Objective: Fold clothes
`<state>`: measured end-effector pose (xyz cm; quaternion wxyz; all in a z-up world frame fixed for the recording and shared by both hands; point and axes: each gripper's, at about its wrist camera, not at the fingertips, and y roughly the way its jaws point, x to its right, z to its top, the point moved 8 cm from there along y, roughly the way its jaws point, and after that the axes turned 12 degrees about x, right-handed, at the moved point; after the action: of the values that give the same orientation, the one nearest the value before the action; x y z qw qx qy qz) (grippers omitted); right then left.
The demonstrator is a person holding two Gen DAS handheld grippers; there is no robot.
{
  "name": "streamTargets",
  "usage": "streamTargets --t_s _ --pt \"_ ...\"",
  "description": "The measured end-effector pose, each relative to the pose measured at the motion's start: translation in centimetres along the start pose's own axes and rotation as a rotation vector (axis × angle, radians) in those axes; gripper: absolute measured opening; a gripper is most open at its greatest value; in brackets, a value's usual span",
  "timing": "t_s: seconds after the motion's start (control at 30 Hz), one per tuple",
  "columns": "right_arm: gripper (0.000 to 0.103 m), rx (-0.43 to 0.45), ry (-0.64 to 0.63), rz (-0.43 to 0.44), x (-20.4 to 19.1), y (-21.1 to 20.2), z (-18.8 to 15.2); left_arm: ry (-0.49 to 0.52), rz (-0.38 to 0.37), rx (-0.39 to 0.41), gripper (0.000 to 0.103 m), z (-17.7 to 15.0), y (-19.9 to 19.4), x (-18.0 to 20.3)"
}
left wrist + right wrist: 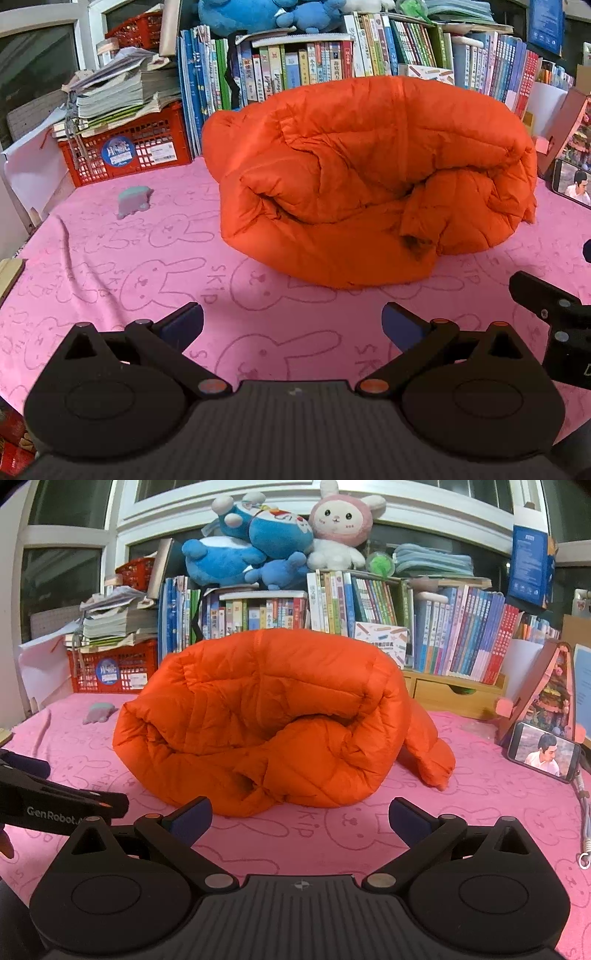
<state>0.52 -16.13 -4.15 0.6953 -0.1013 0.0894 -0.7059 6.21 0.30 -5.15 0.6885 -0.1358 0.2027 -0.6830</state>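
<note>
With both the left gripper [291, 326] and right gripper [300, 818] hovering jaws spread and empty, the bundled orange down jacket [369, 181] is sitting on the pink cloth [110, 288], puffy enough to risk springing unfolded.

Orange quilted puffer jacket [369, 177], loosely rolled, on pink cloth [110, 266]

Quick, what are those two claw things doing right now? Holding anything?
Left hand-held gripper: open, holding nothing, short of the orange jacket.
Right hand-held gripper: open, holding nothing.
</note>
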Motion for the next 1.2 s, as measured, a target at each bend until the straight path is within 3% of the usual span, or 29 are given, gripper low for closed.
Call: streamTargets --t_s 1.2 --pt "0.103 -0.06 -0.005 -0.008 -0.4 0.5 -0.2 0.011 -0.058 -0.085 0.103 -2.1 1.4 1.2"
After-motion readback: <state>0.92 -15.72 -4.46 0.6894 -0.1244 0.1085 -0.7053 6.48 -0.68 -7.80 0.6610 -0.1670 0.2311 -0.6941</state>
